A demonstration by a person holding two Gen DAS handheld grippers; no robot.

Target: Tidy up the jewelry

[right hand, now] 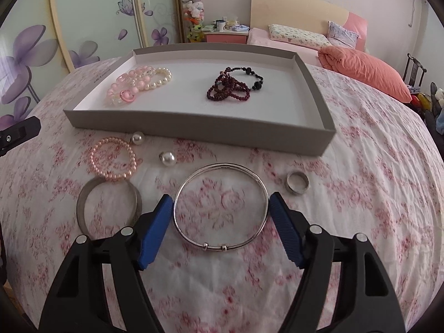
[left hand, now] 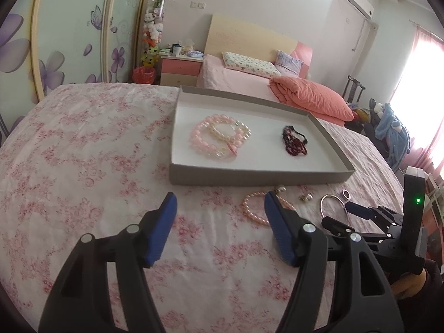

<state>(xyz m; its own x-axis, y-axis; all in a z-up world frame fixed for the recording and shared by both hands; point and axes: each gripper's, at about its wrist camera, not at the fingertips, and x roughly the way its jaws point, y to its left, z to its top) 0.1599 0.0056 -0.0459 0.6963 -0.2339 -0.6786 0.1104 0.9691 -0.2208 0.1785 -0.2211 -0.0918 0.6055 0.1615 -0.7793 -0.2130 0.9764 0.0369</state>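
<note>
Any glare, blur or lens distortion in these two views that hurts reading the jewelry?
Left wrist view: the window at right is blown out, the fisheye bends the grey cardboard tray, and the pink pearl bracelet is soft. Right wrist view: light is even, the thin silver bangle is fairly sharp between the right gripper pads, and the edges bow strongly.

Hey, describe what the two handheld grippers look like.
Both match: the left gripper and right gripper have black plastic forked arms with triangular cut-outs, round silver pivot pins, and ribbed blue pads on the jaws. Seen from the left camera, the right gripper's body shows a small green light.
</note>
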